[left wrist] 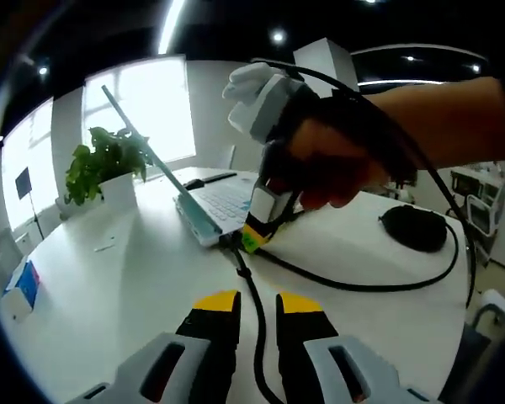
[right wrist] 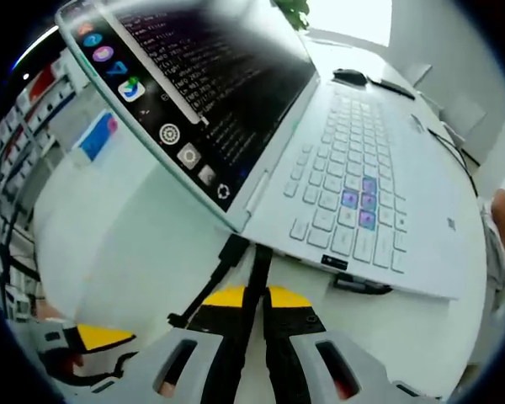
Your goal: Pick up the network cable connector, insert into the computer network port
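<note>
Pinching the black cable [right wrist: 254, 282] between its yellow-tipped jaws, the right gripper [right wrist: 257, 296] sits right at the laptop's [right wrist: 387, 202] edge, with the plug end just beside the side port; can't tell if it's seated. The left gripper [left wrist: 257, 305] has its jaws a bit apart, the cable [left wrist: 254, 311] running between them, not clamped. Glossy white table [left wrist: 109, 295], white keys, dark screen. Leafy plant [left wrist: 105, 164] in a white pot; flat black mouse [left wrist: 414, 227] further out.
</note>
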A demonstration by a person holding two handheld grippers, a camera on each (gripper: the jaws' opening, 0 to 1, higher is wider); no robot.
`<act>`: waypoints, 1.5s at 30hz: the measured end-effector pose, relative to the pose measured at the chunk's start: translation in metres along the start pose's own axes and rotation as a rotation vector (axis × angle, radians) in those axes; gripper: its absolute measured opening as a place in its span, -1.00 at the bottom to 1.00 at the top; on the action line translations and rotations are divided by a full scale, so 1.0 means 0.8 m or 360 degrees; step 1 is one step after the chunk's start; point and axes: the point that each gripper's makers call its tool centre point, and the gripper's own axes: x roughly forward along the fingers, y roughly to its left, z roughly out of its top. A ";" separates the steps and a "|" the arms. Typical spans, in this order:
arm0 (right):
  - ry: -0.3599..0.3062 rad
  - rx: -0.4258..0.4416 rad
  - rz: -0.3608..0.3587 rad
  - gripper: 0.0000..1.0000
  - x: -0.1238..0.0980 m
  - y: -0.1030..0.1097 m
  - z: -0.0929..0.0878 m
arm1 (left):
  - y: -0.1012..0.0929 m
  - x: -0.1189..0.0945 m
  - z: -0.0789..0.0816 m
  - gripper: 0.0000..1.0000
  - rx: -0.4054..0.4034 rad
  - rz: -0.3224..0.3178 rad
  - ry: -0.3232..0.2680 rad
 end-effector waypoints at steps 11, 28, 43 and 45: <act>0.0130 -0.0025 -0.0138 -0.87 -0.006 -0.001 0.002 | -0.003 -0.001 0.000 -0.63 -0.0003 -0.0006 -0.0019; 0.0213 0.0129 -0.0213 -0.87 -0.002 -0.006 0.009 | -0.019 -0.003 0.001 -0.63 0.0004 -0.0032 -0.0038; 0.0235 0.0113 -0.0268 -0.88 0.020 -0.021 0.039 | -0.016 -0.014 -0.002 -0.63 -0.0003 -0.0013 -0.0047; 0.0234 0.0129 -0.0265 -0.88 0.016 -0.019 0.030 | -0.015 -0.014 -0.002 -0.63 -0.0004 -0.0013 -0.0047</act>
